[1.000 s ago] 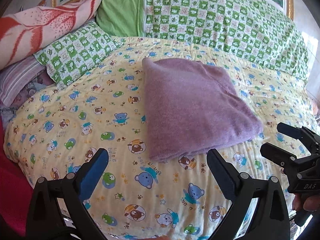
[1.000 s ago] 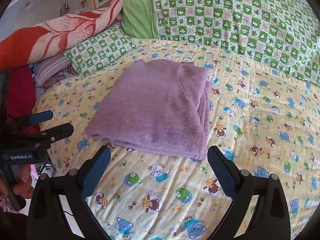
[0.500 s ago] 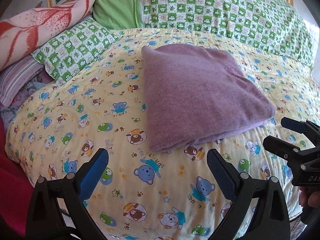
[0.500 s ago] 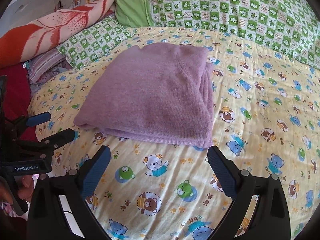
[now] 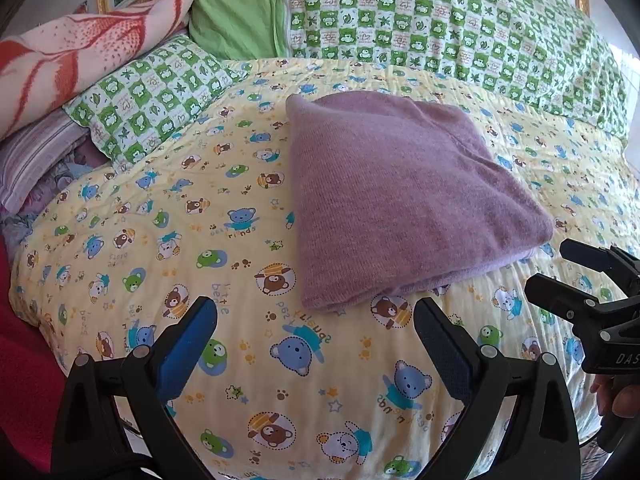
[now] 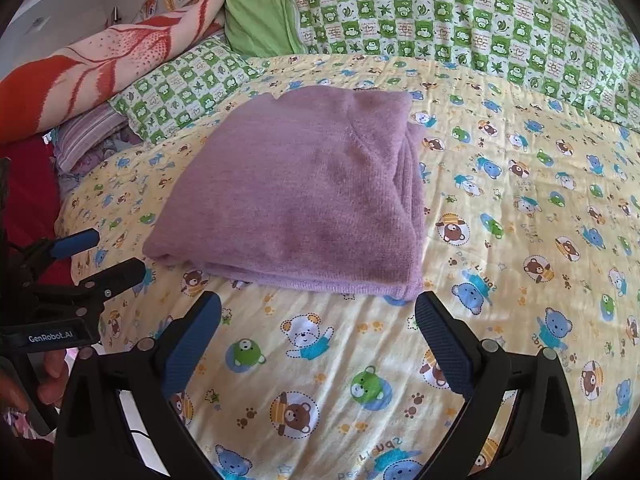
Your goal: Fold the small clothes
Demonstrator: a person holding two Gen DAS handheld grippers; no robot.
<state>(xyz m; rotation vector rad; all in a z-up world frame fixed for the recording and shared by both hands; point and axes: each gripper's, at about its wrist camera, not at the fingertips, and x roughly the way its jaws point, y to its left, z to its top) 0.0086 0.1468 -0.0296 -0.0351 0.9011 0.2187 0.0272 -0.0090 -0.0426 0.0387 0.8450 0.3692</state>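
Where a yellow bear-print quilt (image 5: 168, 240) covers the bed, a folded purple sweater (image 5: 392, 200) lies flat near its middle. The left gripper (image 5: 316, 344) and right gripper (image 6: 318, 336) hover just short of its near edge, both spread wide and empty. Green checked pillows (image 5: 440, 20) line the headboard.

A purple knit garment (image 5: 396, 200) lies folded into a flat, layered rectangle on the yellow bear-print bed cover (image 5: 168, 216), its stacked edges facing near and right.
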